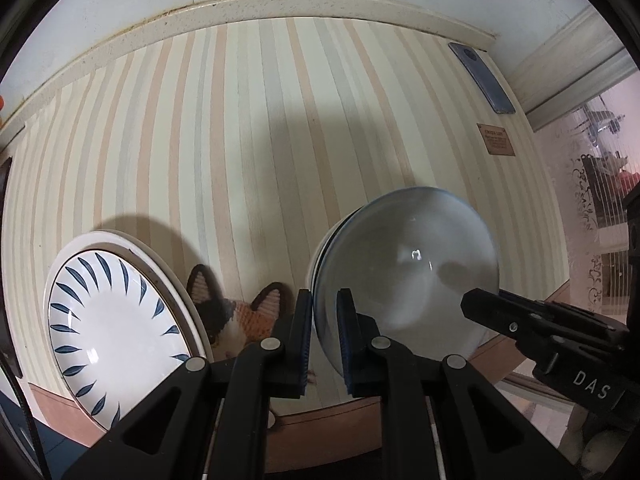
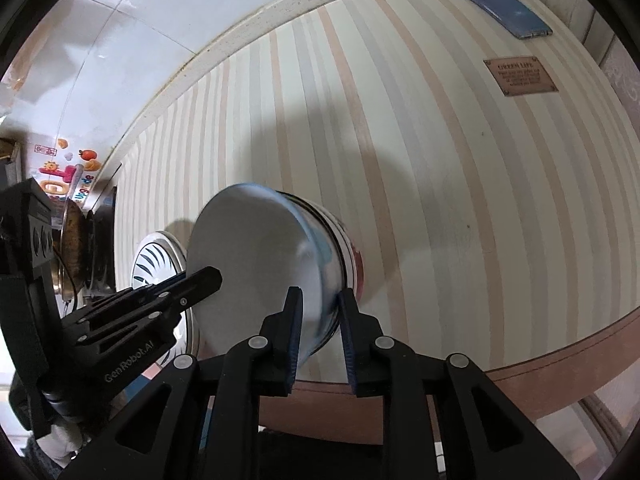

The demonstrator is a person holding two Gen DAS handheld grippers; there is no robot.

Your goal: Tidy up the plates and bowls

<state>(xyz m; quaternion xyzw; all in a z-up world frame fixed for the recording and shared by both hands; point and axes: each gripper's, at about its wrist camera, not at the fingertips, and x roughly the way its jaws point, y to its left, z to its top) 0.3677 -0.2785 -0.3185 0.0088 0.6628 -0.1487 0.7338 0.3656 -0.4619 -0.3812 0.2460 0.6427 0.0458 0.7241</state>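
While both tools point steeply down at the striped surface (image 1: pixel 248 128), each straddles the rim of the same grey-blue bowl (image 1: pixel 408 264). This bowl sits in the lower right of the left wrist view, tilted and nested in a second bowl (image 2: pixel 352 252) with a white, red-marked outer wall.

Left tool (image 1: pixel 324 296): jaws narrow, pads clamped on the bowl's near-left rim.

Right tool (image 2: pixel 320 292): jaws narrow, one finger inside the bowl and one outside its wall. The rim is blurred here, so whether the pads press on it cannot be determined.

A plate with blue leaf marks (image 1: pixel 112 320) lies in the lower left of the left wrist view, stacked on a larger cream plate (image 1: pixel 176 280). A cat-shaped mat (image 1: pixel 240 316) lies between the plates and the bowls, partly hidden by the left tool's finger.

A blue phone (image 1: pixel 480 76) and a brown label (image 1: pixel 496 140) lie in the upper right, well apart from the dishes.
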